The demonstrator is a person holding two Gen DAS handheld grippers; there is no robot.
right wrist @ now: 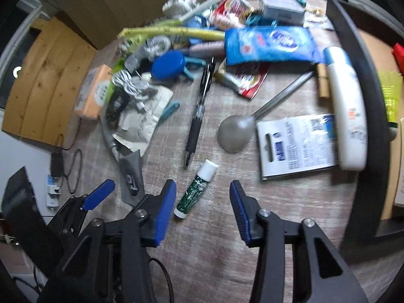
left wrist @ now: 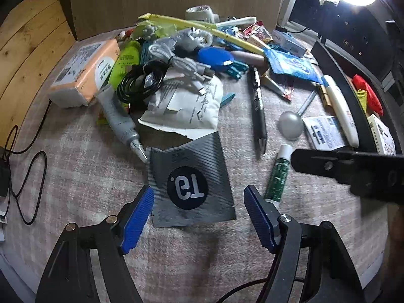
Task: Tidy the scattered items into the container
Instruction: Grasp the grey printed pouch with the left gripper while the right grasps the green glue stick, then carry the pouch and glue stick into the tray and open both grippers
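A grey striped sachet (left wrist: pixel 189 184) lies flat on the table between the blue pads of my left gripper (left wrist: pixel 198 192), which is open and not touching it. A small green tube with a white cap (right wrist: pixel 195 189) lies between the fingers of my right gripper (right wrist: pixel 202 185), close to the left pad; the jaws stand apart from it, open. The black-rimmed container (right wrist: pixel 366 101) stands at the right with a red item (left wrist: pixel 367 93) and a box inside. In the right wrist view, the left gripper's blue finger (right wrist: pixel 98 194) and the sachet (right wrist: pixel 131 179) sit at the left.
Behind lie a black pen (left wrist: pixel 258 106), a grey spoon (left wrist: pixel 290 125), a white bottle (left wrist: pixel 341 111) against the container rim, a printed card (right wrist: pixel 298 144), a tissue pack (left wrist: pixel 83 73), a grey tube (left wrist: pixel 118 118), coiled cables (left wrist: pixel 141 83) and a blue wipes pack (right wrist: pixel 270 45). A black power cable (left wrist: pixel 30 171) trails off the left edge.
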